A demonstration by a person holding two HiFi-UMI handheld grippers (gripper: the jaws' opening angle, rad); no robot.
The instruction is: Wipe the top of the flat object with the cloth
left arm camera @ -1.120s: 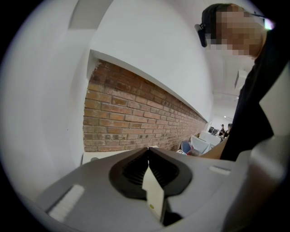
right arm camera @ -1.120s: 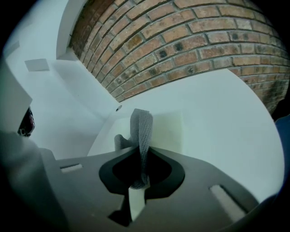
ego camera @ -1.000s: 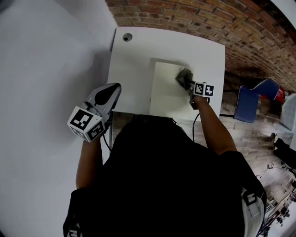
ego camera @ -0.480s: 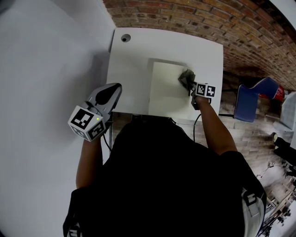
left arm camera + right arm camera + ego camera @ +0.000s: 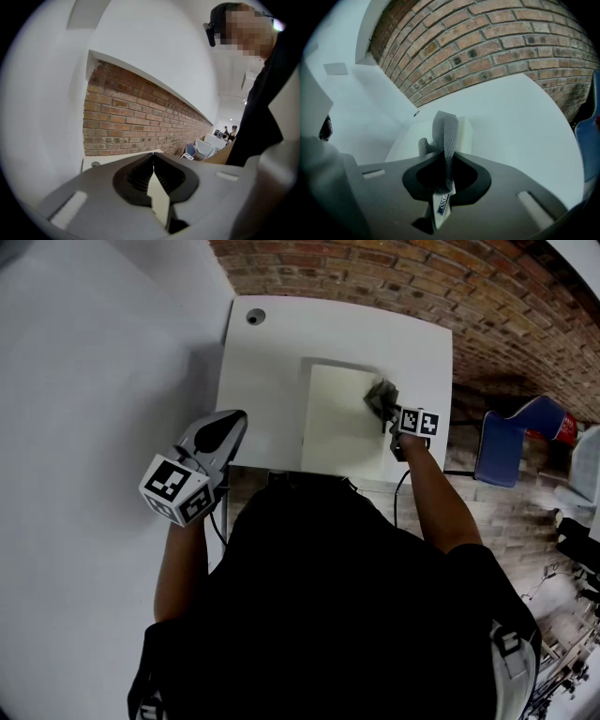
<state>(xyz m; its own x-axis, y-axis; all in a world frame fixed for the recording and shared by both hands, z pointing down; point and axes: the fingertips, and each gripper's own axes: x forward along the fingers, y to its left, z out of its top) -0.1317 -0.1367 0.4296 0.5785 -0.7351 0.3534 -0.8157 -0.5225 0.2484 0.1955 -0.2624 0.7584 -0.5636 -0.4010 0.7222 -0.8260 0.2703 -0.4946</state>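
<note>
A cream flat board (image 5: 339,418) lies on the white table (image 5: 272,371). My right gripper (image 5: 386,413) is shut on a grey cloth (image 5: 380,397) that rests on the board's far right part. In the right gripper view the cloth (image 5: 444,133) stands up from between the jaws, over the board (image 5: 417,133). My left gripper (image 5: 225,427) hovers off the table's near left corner, jaws together with nothing in them. In the left gripper view, the left gripper (image 5: 153,159) points toward a brick wall.
A round grommet hole (image 5: 255,317) sits at the table's far left corner. A white wall (image 5: 94,381) runs along the left and a brick wall (image 5: 394,277) behind. A blue chair (image 5: 511,442) stands to the right of the table.
My right gripper and the cloth have slid a little toward the board's far right edge. The left gripper has stayed put.
</note>
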